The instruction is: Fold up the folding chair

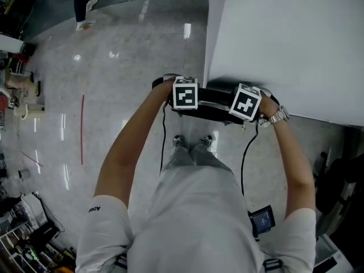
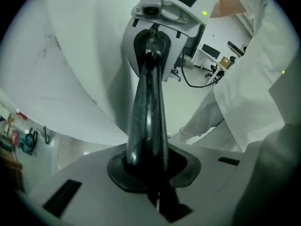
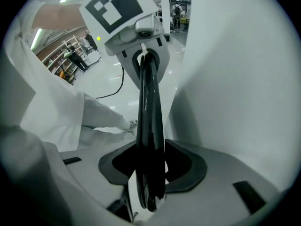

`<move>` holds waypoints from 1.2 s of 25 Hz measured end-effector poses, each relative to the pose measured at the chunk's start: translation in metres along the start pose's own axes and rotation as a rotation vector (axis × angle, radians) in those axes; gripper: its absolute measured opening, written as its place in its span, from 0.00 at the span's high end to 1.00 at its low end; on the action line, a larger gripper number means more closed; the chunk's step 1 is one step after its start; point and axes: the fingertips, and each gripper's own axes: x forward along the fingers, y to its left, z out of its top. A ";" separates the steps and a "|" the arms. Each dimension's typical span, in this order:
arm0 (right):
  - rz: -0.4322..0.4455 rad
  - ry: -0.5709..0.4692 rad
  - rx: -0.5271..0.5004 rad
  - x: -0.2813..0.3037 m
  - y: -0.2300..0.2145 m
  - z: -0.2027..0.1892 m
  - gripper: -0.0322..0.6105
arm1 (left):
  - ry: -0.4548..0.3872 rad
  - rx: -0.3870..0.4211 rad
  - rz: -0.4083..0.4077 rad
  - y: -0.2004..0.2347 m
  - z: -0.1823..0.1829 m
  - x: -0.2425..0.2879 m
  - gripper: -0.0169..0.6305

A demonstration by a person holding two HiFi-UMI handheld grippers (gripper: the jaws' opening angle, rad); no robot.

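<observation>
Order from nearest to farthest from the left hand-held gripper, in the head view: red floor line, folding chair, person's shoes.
1. The folding chair, clamped in its jaws.
2. The shoes, on the floor below it.
3. The red floor line, far left.

Glossy grey floor (image 1: pixel 114 67) beside white wall (image 1: pixel 284 38)

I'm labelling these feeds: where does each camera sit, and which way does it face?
Head view: on the head, steeply down at the black bar; both arms, torso, shoes.
Left gripper view: on the left tongs, along the bar; a trouser leg.
Right gripper view: on the right tongs, likewise.
Shared: bar, opposite tongs.
</observation>
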 end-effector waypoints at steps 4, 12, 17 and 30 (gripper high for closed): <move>-0.067 -0.032 0.003 -0.023 -0.010 -0.004 0.69 | -0.004 -0.017 0.005 0.008 0.001 0.000 0.89; -0.133 -0.155 0.128 -0.087 -0.010 -0.007 0.69 | 0.017 -0.025 -0.001 0.018 -0.009 0.002 0.89; -0.077 -0.278 0.225 -0.089 0.026 -0.003 0.69 | 0.023 -0.030 -0.005 0.033 -0.002 -0.005 0.89; 0.036 -0.407 0.549 -0.026 0.125 0.007 0.69 | 0.039 -0.018 -0.106 0.026 -0.006 -0.002 0.70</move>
